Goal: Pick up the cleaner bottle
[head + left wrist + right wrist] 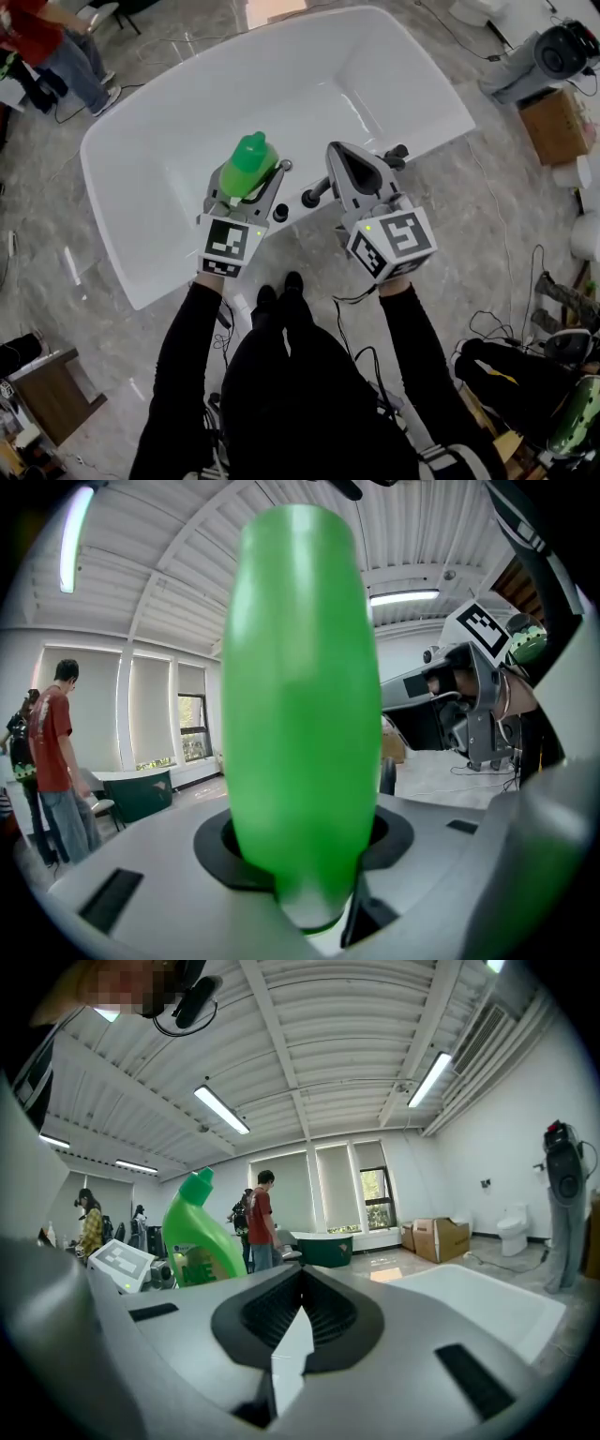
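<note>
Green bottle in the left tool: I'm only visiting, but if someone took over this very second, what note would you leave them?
Left tool: shut on the green plastic cleaner bottle, gripping its body, cap end up.
Right tool: shut, empty, held beside the left one.
Bottle: in the air over the near rim of the white bathtub.
Done: the pickup itself.
Left: probably nothing except holding the grip firm.
</note>
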`<state>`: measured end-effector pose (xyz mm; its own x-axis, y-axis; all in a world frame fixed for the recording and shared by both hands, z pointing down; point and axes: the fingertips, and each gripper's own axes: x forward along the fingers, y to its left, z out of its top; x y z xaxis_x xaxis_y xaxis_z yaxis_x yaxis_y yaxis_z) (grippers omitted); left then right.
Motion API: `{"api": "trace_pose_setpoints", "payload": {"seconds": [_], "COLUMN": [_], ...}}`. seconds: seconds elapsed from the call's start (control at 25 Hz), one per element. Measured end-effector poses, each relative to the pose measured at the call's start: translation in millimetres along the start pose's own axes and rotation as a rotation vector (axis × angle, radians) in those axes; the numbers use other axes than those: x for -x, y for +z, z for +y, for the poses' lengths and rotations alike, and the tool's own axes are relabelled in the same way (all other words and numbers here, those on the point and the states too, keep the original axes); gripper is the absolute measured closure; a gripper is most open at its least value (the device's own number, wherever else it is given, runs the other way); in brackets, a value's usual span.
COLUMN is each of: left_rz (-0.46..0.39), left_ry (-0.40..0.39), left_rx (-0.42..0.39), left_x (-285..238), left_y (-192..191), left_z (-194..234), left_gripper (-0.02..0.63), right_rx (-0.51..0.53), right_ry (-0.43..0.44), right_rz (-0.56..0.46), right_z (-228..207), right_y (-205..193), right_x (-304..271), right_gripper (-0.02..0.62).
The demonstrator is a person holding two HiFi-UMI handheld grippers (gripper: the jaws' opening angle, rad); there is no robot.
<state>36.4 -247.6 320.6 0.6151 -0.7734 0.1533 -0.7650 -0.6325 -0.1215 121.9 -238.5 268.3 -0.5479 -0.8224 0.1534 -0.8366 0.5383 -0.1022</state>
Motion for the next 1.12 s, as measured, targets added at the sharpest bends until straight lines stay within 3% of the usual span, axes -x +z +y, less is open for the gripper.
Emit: {"api": "trace_pose_setpoints", "payload": {"seconds": [0.44,1.12], "left_rz": [-0.011,-0.043], "left_ry": [0.042,0.051], "left_rx": [-0.027,-0.006], "left_x": [-13.4,2.5], "left_y": [38.2,78.2], "left_z": [15.2,57.9], "left_gripper": [0.407,0.407], "right_rx": [0.02,0.075], "right_ry": [0.046,0.108], "right_rz": [-0.06,-0.096], "right_z": [-12.8,17.0], "right_y": [32.3,72.1], "right_x": [-11.8,-58.5], "right_gripper": [0.594,0.594]}}
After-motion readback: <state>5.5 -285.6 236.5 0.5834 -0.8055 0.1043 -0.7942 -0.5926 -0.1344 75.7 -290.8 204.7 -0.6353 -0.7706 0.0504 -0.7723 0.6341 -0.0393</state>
